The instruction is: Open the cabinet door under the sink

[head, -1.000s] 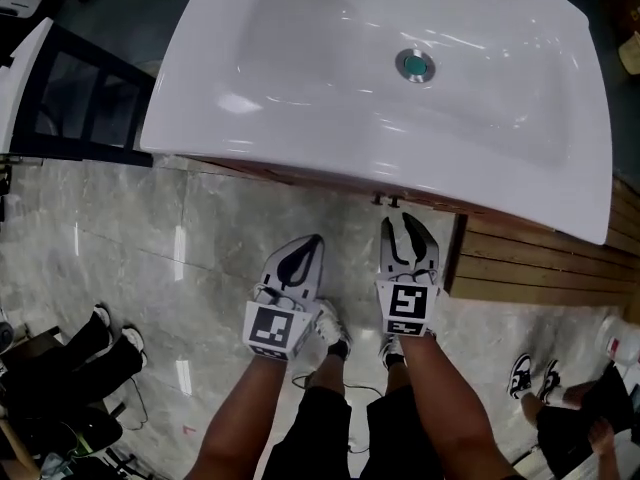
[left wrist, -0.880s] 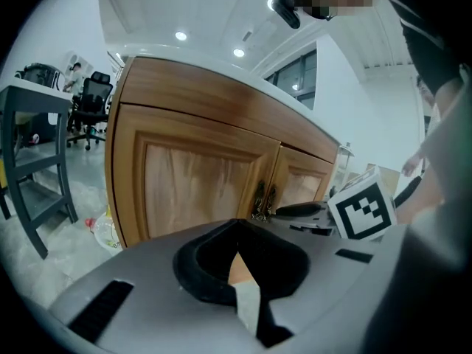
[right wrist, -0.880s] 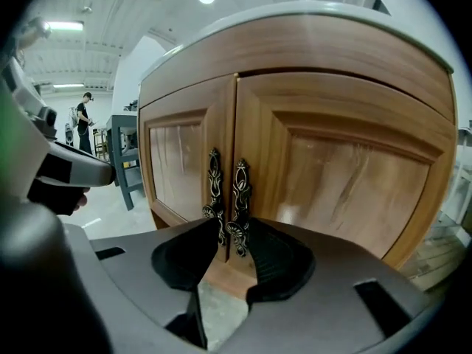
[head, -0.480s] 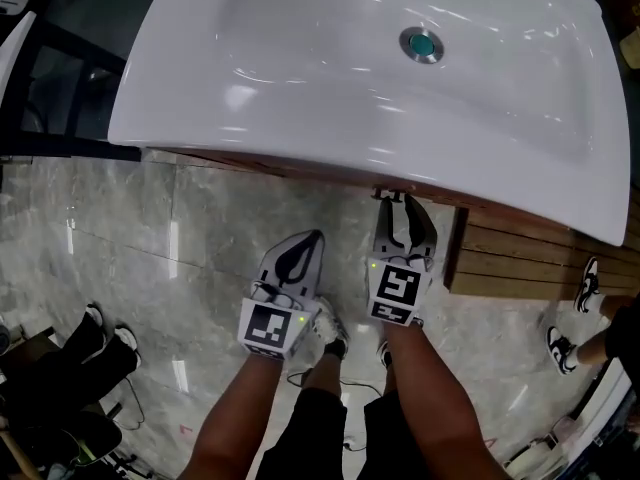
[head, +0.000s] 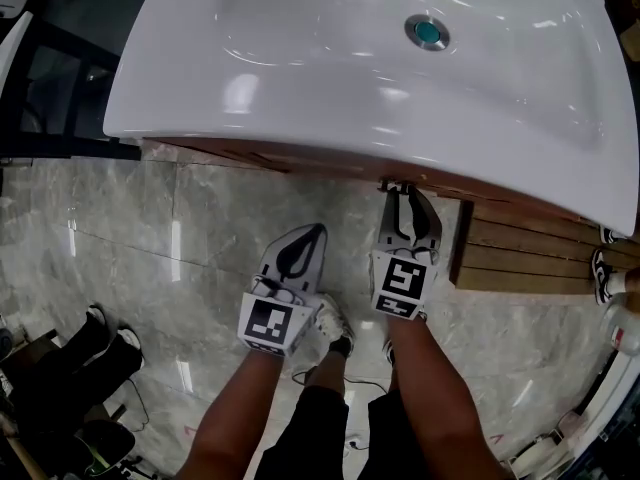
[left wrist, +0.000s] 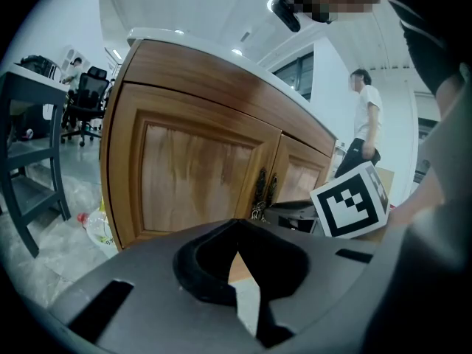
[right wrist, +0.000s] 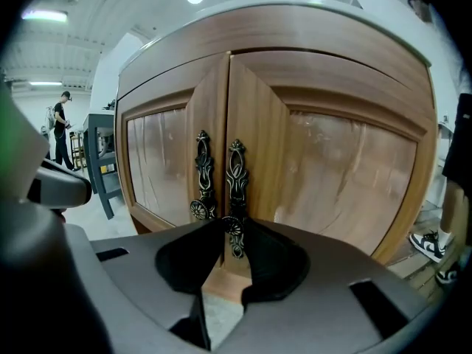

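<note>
In the head view we start at the left with the grey marbled floor (head: pixel 120 228) and the white sink (head: pixel 300 78) that fills the top of the frame, its drain (head: pixel 428 32) toward the upper right. The wooden cabinet (head: pixel 250 156) shows only as a thin brown strip under the sink's front rim.

Left of centre, the left gripper (head: pixel 313 231) hangs over the floor, well short of the cabinet. In its own view we see its jaws (left wrist: pixel 236 231) clenched tip to tip with nothing between them. Beyond them stands the left door (left wrist: pixel 192 175), and at right the right gripper's marker cube (left wrist: pixel 350 201). A person (left wrist: pixel 365 124) in a white shirt stands in the upper right of that view.

Right of centre in the head view, the right gripper (head: pixel 405 193) reaches the cabinet front just under the sink's rim. A slatted wooden panel (head: pixel 520 258) lies at the right edge.

In the right gripper view, both doors sit flush and closed. Two ornate dark handles hang either side of the middle seam. The other handle (right wrist: pixel 203 175) on the left door (right wrist: pixel 158 161) is free. The handle (right wrist: pixel 235 183) of the right door (right wrist: pixel 332 168) has its lower end between the right gripper's (right wrist: pixel 234 231) jaw tips, which grasp it from both sides.
</note>
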Demonstrator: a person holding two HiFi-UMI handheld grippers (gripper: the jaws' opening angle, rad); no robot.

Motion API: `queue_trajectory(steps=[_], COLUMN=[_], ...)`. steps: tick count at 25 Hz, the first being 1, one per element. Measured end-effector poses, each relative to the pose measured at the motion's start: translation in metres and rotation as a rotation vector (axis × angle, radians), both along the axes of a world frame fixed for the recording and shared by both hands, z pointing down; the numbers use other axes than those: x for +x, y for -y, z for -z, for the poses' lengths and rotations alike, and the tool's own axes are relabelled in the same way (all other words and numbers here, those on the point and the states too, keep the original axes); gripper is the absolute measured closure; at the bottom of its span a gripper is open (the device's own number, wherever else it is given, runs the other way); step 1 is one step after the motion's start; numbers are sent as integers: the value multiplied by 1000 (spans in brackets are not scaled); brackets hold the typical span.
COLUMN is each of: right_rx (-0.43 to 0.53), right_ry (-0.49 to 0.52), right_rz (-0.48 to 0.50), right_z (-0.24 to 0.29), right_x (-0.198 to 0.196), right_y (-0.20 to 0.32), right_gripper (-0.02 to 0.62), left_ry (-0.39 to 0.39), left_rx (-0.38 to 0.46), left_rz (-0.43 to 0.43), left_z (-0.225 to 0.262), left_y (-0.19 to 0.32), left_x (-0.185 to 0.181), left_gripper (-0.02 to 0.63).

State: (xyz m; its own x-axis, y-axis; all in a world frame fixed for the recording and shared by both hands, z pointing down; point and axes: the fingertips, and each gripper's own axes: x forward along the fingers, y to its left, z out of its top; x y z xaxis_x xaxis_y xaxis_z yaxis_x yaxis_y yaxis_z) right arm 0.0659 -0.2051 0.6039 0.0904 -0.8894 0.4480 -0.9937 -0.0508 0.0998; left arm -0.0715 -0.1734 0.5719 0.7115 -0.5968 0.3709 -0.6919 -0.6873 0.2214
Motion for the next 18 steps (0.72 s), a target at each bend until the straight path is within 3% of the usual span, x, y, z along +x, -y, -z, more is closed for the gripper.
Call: queue_trajectory(steps=[12,18], right_rx=[34,40], right_ry=[31,44], right_rz=[12,77], right_z=[4,5], right_x=[-1,-6], right_y=[-9,-32], right_gripper=[500,502], left_ry=[6,21], left_rx=[11,-22], left_rz=[-26,-8], left_z=[-3,-9], left_y=[-5,-23], left_x=[-7,-8], left_gripper=[583,583])
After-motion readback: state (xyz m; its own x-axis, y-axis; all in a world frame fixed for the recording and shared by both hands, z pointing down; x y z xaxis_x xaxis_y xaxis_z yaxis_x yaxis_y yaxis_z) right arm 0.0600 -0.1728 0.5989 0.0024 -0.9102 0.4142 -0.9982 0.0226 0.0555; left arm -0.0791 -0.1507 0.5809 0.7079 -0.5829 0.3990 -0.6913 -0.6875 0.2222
